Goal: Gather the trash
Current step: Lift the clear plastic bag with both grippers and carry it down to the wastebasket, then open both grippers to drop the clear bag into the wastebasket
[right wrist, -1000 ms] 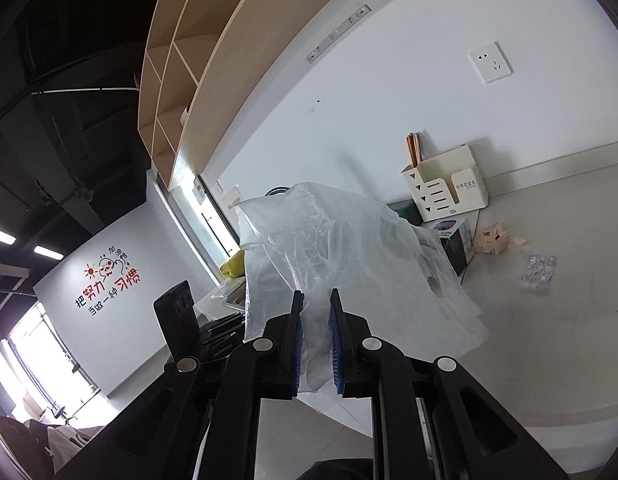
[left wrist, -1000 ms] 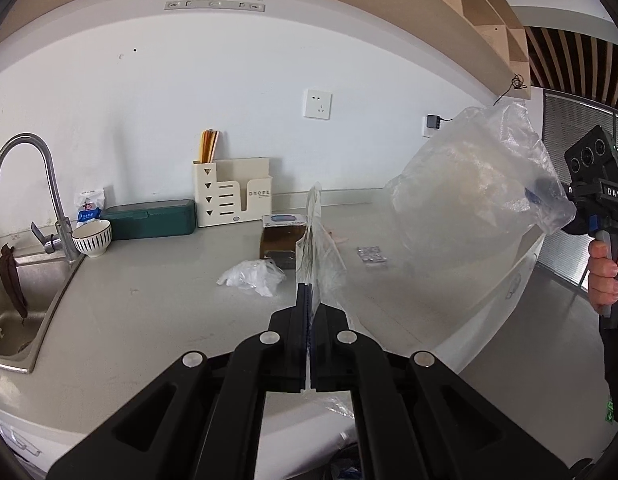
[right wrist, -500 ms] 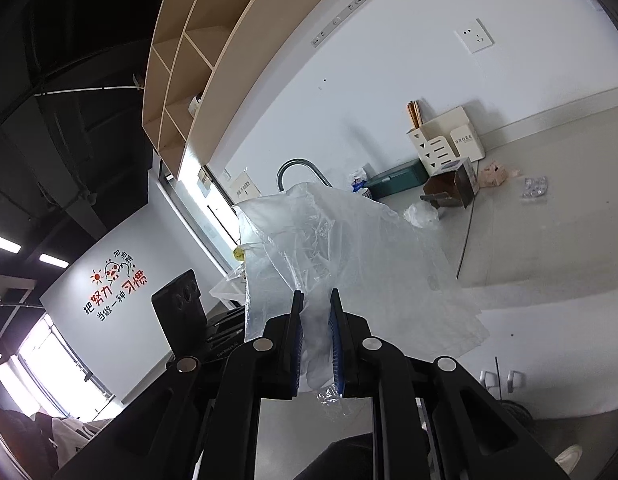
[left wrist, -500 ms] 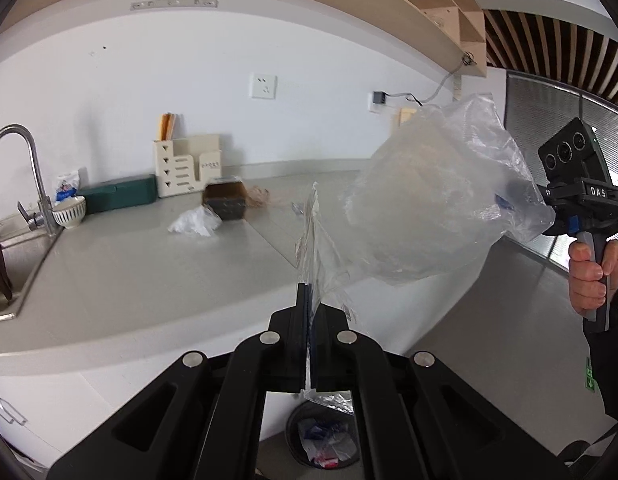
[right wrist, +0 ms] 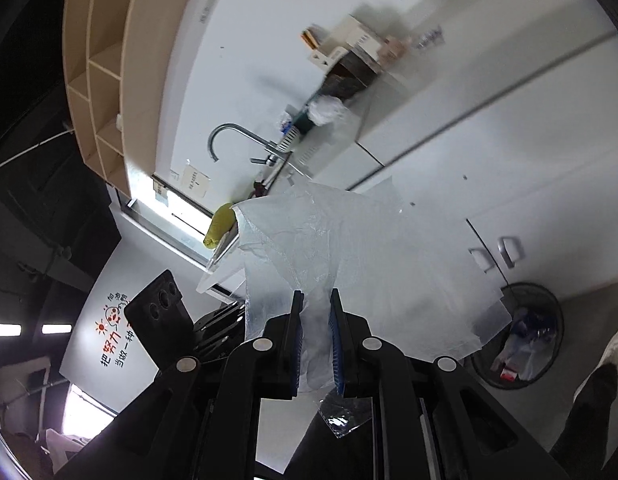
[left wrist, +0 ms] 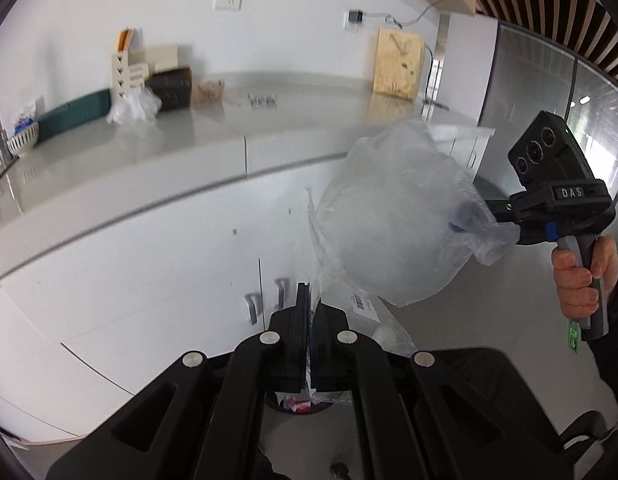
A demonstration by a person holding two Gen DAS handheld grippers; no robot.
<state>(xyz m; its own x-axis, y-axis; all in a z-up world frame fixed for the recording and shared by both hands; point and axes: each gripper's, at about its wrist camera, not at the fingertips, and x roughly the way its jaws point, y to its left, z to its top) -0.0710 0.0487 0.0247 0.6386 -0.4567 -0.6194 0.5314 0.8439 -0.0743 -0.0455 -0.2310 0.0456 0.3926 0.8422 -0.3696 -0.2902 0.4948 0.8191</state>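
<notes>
Both our left gripper [left wrist: 309,312] and right gripper [right wrist: 315,332] pinch the clear plastic bag [left wrist: 393,216] in their fingers; we should lower it squarely over the waste bin [right wrist: 517,336] at four o'clock before letting go.

My left gripper [left wrist: 308,300] and right gripper [right wrist: 315,320] each pinch the plastic bag [left wrist: 393,216] stretched between them; the bin [right wrist: 521,336] sits below on the floor before the cabinets [left wrist: 157,276]; the counter [left wrist: 149,160] lies behind.
</notes>
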